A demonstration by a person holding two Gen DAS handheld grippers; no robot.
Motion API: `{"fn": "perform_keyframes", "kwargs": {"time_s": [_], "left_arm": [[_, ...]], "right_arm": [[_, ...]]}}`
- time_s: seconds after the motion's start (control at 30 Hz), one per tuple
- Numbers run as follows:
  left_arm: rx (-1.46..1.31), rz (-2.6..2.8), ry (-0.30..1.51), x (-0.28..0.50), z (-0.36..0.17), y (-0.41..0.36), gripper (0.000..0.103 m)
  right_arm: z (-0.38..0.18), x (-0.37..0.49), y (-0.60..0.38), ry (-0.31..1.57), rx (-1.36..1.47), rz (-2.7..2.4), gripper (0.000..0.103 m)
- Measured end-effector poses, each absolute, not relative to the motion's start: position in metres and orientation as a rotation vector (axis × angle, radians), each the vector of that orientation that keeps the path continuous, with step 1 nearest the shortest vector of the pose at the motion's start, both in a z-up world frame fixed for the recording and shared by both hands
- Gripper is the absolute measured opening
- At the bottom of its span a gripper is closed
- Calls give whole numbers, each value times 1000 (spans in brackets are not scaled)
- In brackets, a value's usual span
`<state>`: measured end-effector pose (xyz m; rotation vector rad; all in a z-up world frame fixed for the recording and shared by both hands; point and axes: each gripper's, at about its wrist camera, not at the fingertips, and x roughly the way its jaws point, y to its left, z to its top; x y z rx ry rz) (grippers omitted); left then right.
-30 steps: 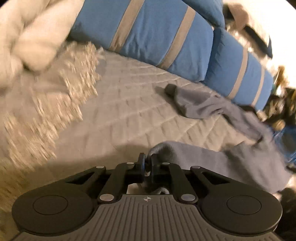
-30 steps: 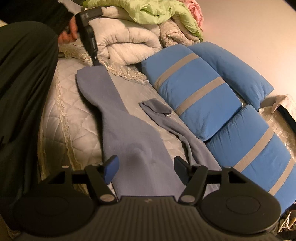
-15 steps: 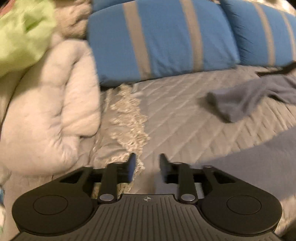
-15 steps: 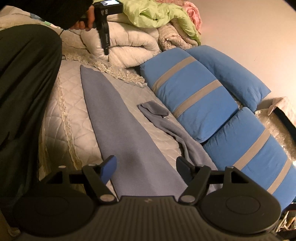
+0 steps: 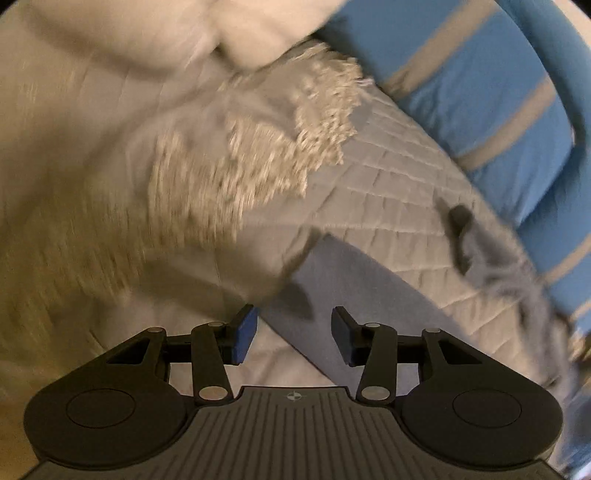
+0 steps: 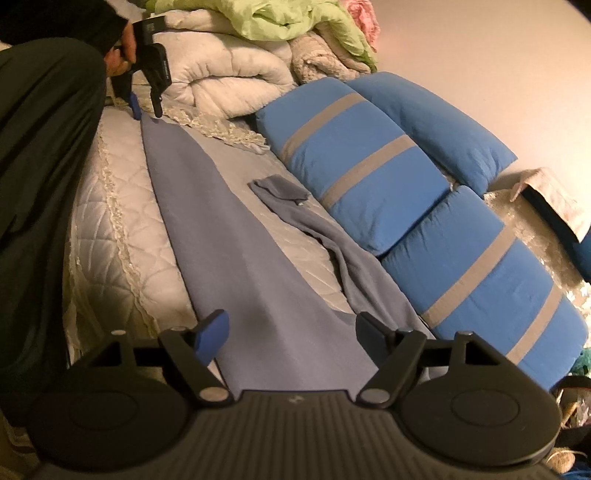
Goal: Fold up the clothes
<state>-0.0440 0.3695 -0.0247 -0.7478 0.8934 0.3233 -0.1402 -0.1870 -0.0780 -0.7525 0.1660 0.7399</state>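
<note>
Left gripper [image 5: 291, 332] and right gripper [image 6: 291, 334], fingers spread, empty — grey-blue garment [image 6: 229, 236] flat; far leg [image 6: 332, 251] rumpled, risking a crooked fold.

A quilted bed [image 6: 110, 206] with a lace-edged cover carries two blue pillows [image 6: 354, 177] with grey stripes along its far side, a plain blue pillow [image 6: 443, 125] behind them. A rolled white duvet [image 6: 229, 85] lies at the head, a green blanket [image 6: 280, 18] and pink cloth [image 6: 364, 14] heaped on top. A bare wall [image 6: 480, 55] stands behind.
</note>
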Motion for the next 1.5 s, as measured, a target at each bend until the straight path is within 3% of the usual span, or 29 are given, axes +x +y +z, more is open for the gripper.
{"fn": "perform_keyframes", "kwargs": {"time_s": [0.07,0.1,0.13,0.17,0.53,0.73,0.8,0.97,1.17,1.23,1.3,1.5], "left_arm": [[-849,313,831,-52,-32,374,39],[-891,308,811,-54,-35,376,19],[-932,303,792,-57,-39,377,7],[-960,303,777,-59,-41,378,4],[-626,446,832,-61,-7,359,4],[-492,505,842,-52,5,347,15],[-412,534,828,-48,14,340,29],[-307,437,798,-32,37,320,45],[-215,326,767,-1,47,270,49],[-153,315,716,8,49,247,58],[-88,295,655,17,50,222,75],[93,154,615,55,35,158,78]], "right_arm": [[-77,-139,-192,168,-743,732,85],[-77,-138,-194,168,-739,727,85],[-77,-138,-197,167,-736,721,85],[-77,-137,-200,167,-733,715,85],[-82,-124,-248,232,-662,670,86],[-86,-126,-260,241,-671,681,89],[-86,-126,-263,247,-669,681,90],[-87,-126,-262,261,-648,670,91],[-84,-125,-253,300,-616,638,93],[-82,-127,-251,314,-611,640,97],[-82,-128,-247,323,-619,644,99],[-80,-124,-234,354,-601,643,103]]}}
